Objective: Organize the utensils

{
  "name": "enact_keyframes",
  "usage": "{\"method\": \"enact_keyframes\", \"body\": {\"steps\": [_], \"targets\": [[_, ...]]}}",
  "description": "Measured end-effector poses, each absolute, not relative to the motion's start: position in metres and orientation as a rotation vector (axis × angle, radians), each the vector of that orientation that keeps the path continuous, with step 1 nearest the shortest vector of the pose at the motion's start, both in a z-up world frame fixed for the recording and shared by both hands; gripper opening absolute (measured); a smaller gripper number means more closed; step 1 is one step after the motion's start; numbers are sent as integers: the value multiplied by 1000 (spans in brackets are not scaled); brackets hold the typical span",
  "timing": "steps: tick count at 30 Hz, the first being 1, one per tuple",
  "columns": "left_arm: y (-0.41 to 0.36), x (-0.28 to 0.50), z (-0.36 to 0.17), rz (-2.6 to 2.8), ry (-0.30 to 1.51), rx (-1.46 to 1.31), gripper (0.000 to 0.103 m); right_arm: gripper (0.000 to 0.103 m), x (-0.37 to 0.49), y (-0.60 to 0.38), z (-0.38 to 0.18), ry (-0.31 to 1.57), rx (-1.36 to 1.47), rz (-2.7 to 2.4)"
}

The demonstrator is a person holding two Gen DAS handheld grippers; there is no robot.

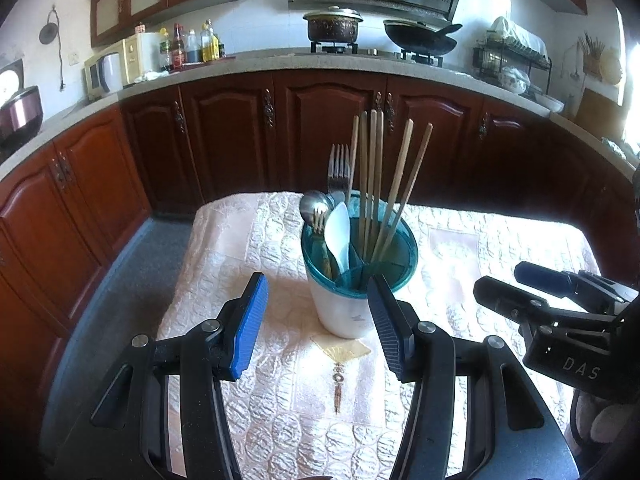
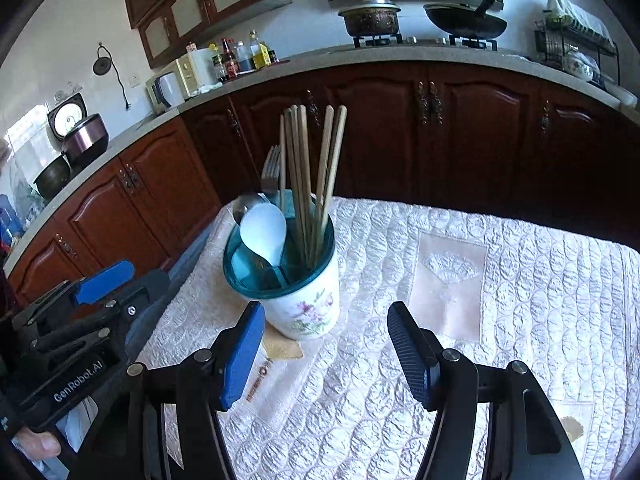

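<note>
Though near, holder [image 2: 298, 276] ahead of fingers [image 2: 240, 356].

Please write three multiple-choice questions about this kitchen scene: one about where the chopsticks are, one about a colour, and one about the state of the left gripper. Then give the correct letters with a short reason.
1. Where are the wooden chopsticks?
A. lying on the tablecloth
B. standing in the utensil holder
C. on the counter

2. What colour is the rim of the utensil holder?
A. teal
B. red
C. yellow

3. What is the left gripper doing?
A. holding a fork
B. holding the white spoon
C. open, holding nothing

Answers: 1 B, they stand upright in one compartment. 2 A, a teal insert tops the white floral cup. 3 C, its pads stand apart before the holder with nothing gripped.
</note>
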State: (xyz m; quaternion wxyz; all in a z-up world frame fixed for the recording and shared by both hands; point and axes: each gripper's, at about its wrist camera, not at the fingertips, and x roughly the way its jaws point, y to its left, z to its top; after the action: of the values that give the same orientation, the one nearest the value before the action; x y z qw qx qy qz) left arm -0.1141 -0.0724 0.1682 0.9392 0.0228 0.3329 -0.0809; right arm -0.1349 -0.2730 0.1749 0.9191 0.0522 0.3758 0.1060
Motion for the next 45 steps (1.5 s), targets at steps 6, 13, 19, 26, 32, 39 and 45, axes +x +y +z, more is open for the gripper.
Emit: {"method": "enact_keyframes", "body": {"steps": [6,13,19,26,32,39,45], "targets": [[-67,-116,173,-150,663,39,52,62,-132,-262,187,742,76,221],[-63,-117,176,-138,652,32,52,62,-134,-259,193,730,73,227],[-62,-117,177,-134,648,32,52,62,-133,-259,195,728,70,226],[-59,-118,180,-133,638,25,52,62,-131,-257,198,721,65,231],[-58,-119,181,-129,639,20,52,62,-130,-253,198,723,57,237],[-58,-120,180,-123,643,22,52,63,-129,-248,196,727,52,243],[-57,-119,180,-121,643,22,52,63,-130,-248,196,726,51,245]]}}
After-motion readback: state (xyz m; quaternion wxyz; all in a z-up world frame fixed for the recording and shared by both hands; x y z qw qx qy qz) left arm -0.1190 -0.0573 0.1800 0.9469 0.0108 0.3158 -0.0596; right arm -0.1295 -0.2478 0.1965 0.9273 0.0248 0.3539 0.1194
